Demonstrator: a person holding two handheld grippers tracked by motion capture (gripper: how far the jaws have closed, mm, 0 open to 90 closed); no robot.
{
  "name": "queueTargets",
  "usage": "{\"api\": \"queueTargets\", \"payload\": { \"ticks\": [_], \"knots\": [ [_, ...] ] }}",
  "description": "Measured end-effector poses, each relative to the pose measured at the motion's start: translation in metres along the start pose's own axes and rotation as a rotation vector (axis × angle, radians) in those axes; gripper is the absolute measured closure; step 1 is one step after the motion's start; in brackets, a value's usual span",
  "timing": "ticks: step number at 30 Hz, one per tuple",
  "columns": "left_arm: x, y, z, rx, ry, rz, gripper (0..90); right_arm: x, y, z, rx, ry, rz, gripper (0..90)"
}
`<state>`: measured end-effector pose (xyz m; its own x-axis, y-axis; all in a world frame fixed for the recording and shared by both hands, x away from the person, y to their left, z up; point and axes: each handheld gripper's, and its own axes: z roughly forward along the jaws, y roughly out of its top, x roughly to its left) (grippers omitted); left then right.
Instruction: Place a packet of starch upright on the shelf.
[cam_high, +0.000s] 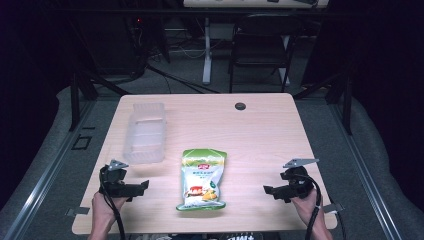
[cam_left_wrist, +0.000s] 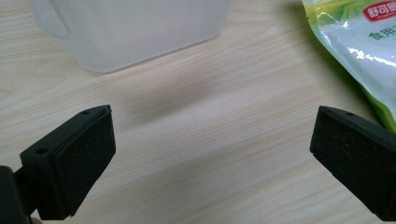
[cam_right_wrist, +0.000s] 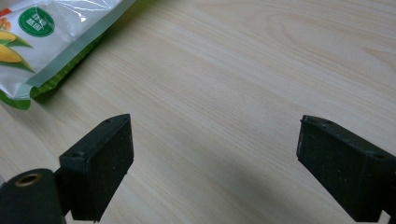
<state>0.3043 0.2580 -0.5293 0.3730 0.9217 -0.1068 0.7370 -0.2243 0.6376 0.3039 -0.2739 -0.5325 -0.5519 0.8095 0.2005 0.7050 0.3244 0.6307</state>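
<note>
High view: the person's forearms are cut off by the bottom edge, and the print on the green-and-white pouch (cam_high: 202, 181) is too small to read. A dark object at the bottom edge, below the table (cam_high: 260, 130), is cropped beyond telling.

Left gripper view: the translucent plastic container (cam_left_wrist: 135, 28) is cut off by the top edge, so its rim and inside are hidden; the pouch (cam_left_wrist: 359, 46) runs off the top and right edges.

Right gripper view: the pouch (cam_right_wrist: 51, 37) is cropped at the top and left edges, its far end hidden.
</note>
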Motion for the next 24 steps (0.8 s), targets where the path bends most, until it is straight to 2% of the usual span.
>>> {"api": "queueTargets", "payload": {
  "ticks": [3,6,7,13,14,16,17,19,20,24],
  "knots": [
    [-0.001,0.003,0.003,-0.004,-0.026,-0.02,0.2,-0.001,-0.002,-0.001,-0.004,0.005,0.011,10.3],
    [-0.006,0.005,0.007,0.01,-0.04,-0.004,0.1,-0.001,-0.004,-0.003,-0.01,0.005,0.022,10.0],
    [-0.007,0.006,0.008,0.016,-0.043,-0.001,0.1,0.0,-0.004,-0.003,-0.016,-0.009,0.022,10.0],
    [-0.012,0.009,0.01,0.029,-0.077,0.015,0.1,0.002,0.004,0.002,-0.02,-0.047,0.003,9.2],
    [-0.013,0.009,0.009,0.026,-0.077,0.014,0.1,0.002,0.004,0.004,-0.026,-0.046,0.004,9.2],
    [-0.013,0.01,0.007,0.015,-0.108,-0.009,0.1,0.004,0.007,0.006,-0.019,-0.052,-0.01,8.2],
    [-0.014,0.01,0.007,0.014,-0.112,-0.007,0.1,0.006,0.008,0.007,-0.023,-0.053,-0.017,7.7],
    [-0.016,0.011,0.007,0.021,-0.114,0.001,0.1,0.008,0.01,0.008,-0.015,-0.034,-0.036,7.7],
    [-0.016,0.012,0.007,0.013,-0.127,-0.018,0.1,0.009,0.011,0.008,-0.016,-0.027,-0.031,7.7],
    [-0.02,0.017,0.008,-0.009,-0.168,-0.048,0.1,0.006,0.014,0.009,-0.02,-0.001,-0.005,8.6]
  ]
}}
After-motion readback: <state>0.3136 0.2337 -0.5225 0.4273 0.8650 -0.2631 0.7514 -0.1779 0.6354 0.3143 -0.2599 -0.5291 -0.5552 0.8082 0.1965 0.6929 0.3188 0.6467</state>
